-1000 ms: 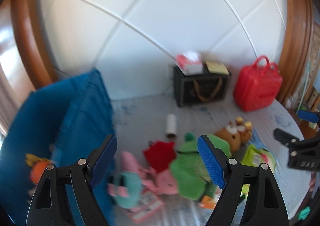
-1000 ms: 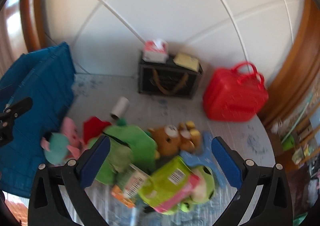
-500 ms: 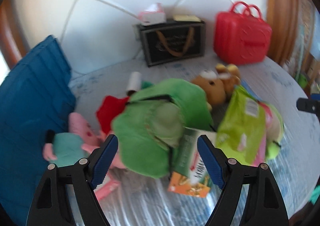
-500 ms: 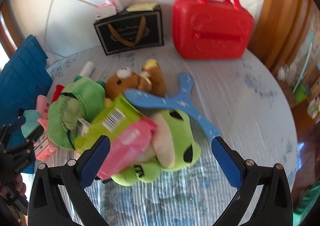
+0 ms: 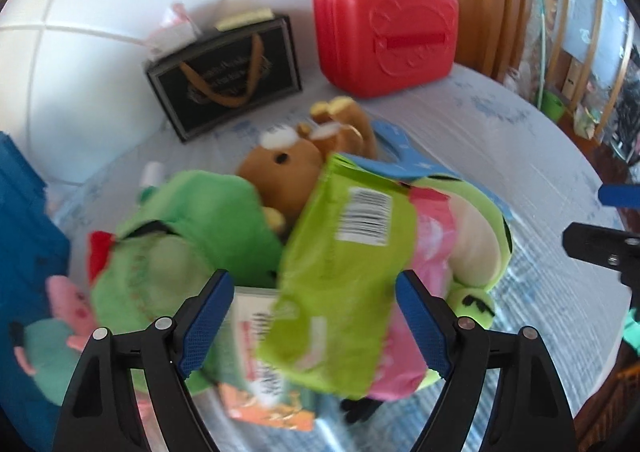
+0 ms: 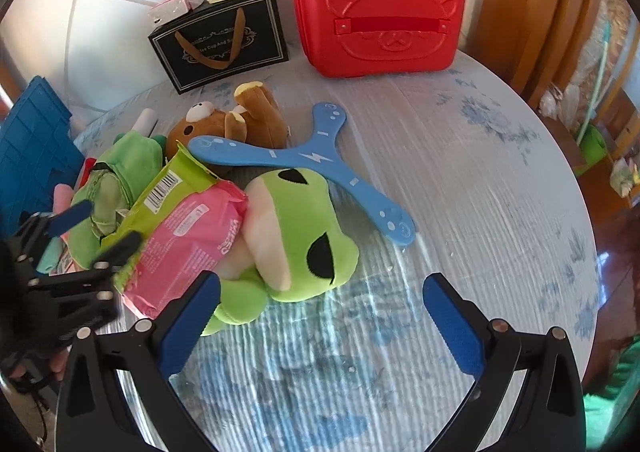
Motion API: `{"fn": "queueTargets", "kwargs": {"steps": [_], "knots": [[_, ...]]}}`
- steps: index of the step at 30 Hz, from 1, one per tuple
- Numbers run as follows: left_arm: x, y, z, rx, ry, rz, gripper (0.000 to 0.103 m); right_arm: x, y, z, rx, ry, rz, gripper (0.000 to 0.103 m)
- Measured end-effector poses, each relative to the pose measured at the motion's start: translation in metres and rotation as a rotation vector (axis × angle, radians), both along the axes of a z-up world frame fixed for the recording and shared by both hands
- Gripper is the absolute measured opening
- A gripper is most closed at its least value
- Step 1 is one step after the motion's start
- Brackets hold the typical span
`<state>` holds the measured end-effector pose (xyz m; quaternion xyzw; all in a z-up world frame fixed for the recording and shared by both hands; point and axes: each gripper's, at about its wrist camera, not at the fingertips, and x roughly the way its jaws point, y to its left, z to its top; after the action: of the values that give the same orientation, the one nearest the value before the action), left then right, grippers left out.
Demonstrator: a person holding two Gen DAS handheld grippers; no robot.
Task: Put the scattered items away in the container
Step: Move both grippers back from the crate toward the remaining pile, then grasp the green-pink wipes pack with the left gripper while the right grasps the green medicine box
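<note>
Straddling green packet (image 5: 340, 284), left gripper (image 5: 316, 324) jaws wide apart

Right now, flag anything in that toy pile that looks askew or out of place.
The whole heap is jumbled. The lime green packet and pink wipes pack lie tilted across the green frog plush, and the blue boomerang is wedged between the frog and the brown bear. Nothing looks spilled or damaged.

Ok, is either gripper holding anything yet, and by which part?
Nothing is held. The left gripper is open around the lime green packet without closing on it; the right gripper is open over the table.
</note>
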<state>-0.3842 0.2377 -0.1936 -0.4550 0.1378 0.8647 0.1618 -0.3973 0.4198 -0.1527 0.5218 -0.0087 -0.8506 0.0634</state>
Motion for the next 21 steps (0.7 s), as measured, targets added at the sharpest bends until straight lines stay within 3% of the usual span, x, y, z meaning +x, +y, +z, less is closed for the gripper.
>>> {"fn": "queueTargets", "kwargs": {"steps": [2,3,4,6,8,13,21], "knots": [[-0.001,0.007,-0.013,0.003,-0.010,0.017,0.083,-0.006,0.001,-0.001,0.006,-0.005,0.039,0.103],[0.002,0.007,-0.015,0.006,0.006,0.030,0.064,-0.008,0.000,-0.002,0.005,-0.006,0.056,0.103],[0.006,0.004,-0.013,0.017,0.016,0.050,0.058,-0.009,0.000,-0.003,0.004,-0.006,0.079,0.103],[0.016,-0.009,-0.008,0.039,0.037,0.102,0.036,-0.011,-0.004,-0.005,-0.005,-0.003,0.116,0.103],[0.024,-0.027,-0.003,0.060,0.036,0.162,0.025,-0.011,-0.010,-0.009,-0.020,-0.006,0.155,0.103],[0.050,-0.068,-0.009,-0.025,0.038,0.259,0.023,-0.008,-0.028,-0.021,-0.073,-0.021,0.219,0.103],[0.096,-0.132,-0.037,-0.080,-0.038,0.363,0.021,0.009,-0.072,-0.024,-0.095,-0.002,0.284,0.103]]}}
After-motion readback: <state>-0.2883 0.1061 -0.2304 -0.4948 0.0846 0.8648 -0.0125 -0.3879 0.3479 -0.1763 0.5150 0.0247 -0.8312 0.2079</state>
